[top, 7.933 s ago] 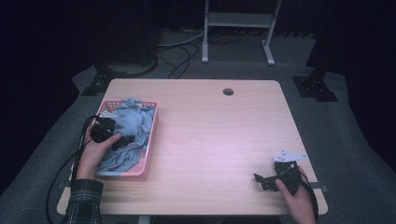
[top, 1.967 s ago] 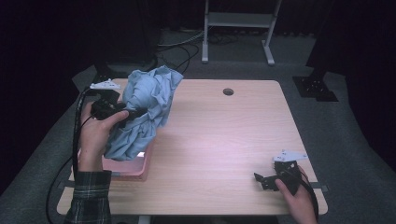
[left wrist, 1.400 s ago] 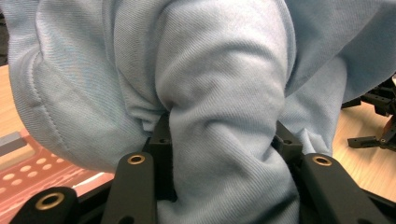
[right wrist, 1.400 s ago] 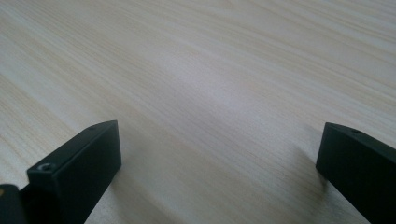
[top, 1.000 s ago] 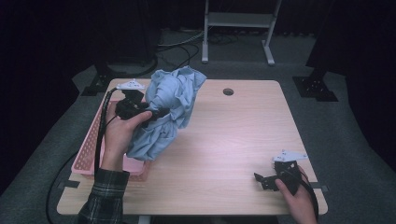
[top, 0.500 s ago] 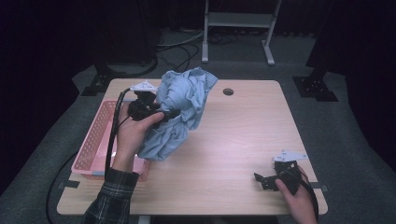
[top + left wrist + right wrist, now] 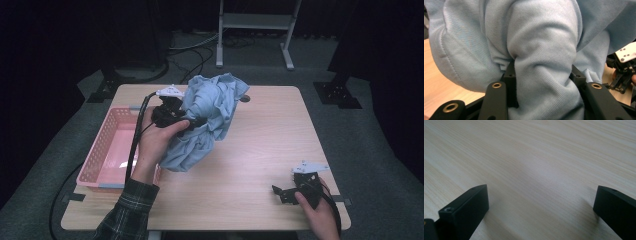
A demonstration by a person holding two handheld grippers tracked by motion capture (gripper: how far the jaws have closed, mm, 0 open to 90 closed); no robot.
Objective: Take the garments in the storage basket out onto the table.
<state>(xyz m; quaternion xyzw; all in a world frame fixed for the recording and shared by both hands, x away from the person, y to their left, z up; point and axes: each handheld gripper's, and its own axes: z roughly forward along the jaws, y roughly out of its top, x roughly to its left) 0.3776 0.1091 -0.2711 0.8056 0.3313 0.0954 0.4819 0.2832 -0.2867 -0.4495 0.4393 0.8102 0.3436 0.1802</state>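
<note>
A light blue garment (image 7: 207, 120) hangs bunched above the table's left half, lifted clear of the pink basket (image 7: 107, 152). My left gripper (image 7: 192, 121) is shut on a thick fold of it. In the left gripper view that blue garment (image 7: 544, 57) is pinched between both jaws. My right gripper (image 7: 280, 191) rests low at the table's front right, held by a hand. Its jaws stand wide apart in the right gripper view, with nothing but bare wood (image 7: 541, 177) between them, so my right gripper (image 7: 541, 207) is open.
The wooden table (image 7: 270, 130) has a dark round hole (image 7: 244, 99) near its far edge. A white metal stand (image 7: 255, 22) and cables lie on the dark floor behind. The left gripper's cable (image 7: 135, 145) trails over the basket.
My left gripper has lifted the blue garment out of the basket and carried it rightward toward the table's middle. The right gripper has stayed put.
</note>
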